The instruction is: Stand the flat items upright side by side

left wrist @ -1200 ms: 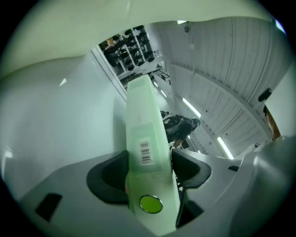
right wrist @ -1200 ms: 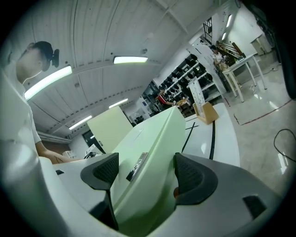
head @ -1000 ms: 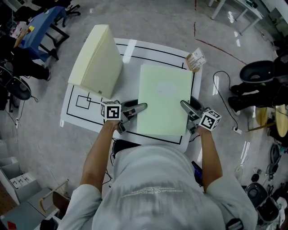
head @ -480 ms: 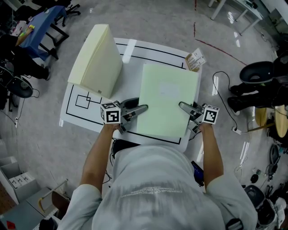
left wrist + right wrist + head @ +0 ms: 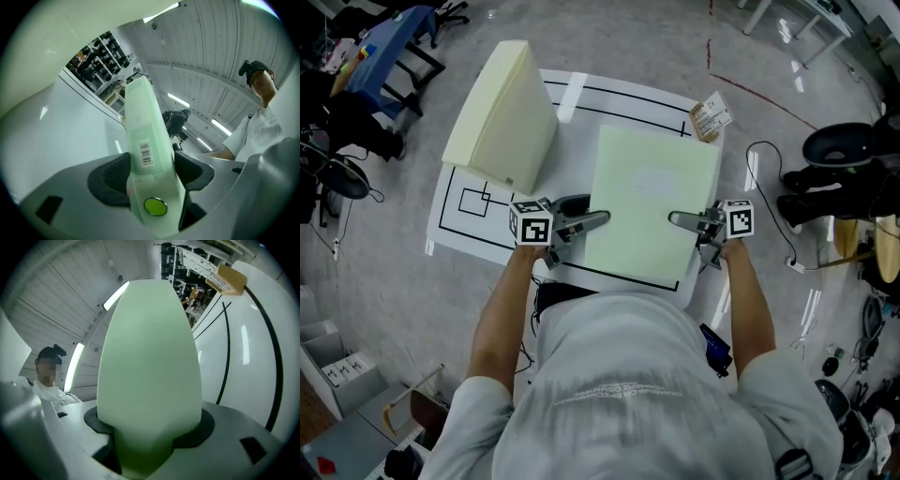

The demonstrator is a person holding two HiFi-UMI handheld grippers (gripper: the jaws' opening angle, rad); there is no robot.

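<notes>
A: Status on the tongs?

B: Left tongs (image 5: 598, 221) are clamped on the left edge of the green folder (image 5: 647, 206). In the left gripper view both pads sit against it (image 5: 145, 126). A barcode label (image 5: 146, 153) and a round green snap (image 5: 155, 206) are right at the jaws.

A: Right side?

B: Right tongs (image 5: 675, 221) are on the opposite edge. Their jaws have just been closing, and the right gripper view shows the folder (image 5: 150, 357) filling the gap, pressed on both sides. So it's a two-handed grip.

A: Where is the folder?

B: Over the near right part of the tabletop (image 5: 581, 122), broad face turned up toward the head view. Its near edge is close to the tabletop's near edge. Can't tell whether it touches the surface.

A: Anything else in place?

B: The cream folder (image 5: 502, 117) stands on edge at the far left corner, leaning, with its left side past the tabletop's left edge. It's apart from the green one. A small card (image 5: 711, 116) lies at the far right corner. A black outline (image 5: 619, 97) is marked on the tabletop, and the green folder covers most of it.
</notes>
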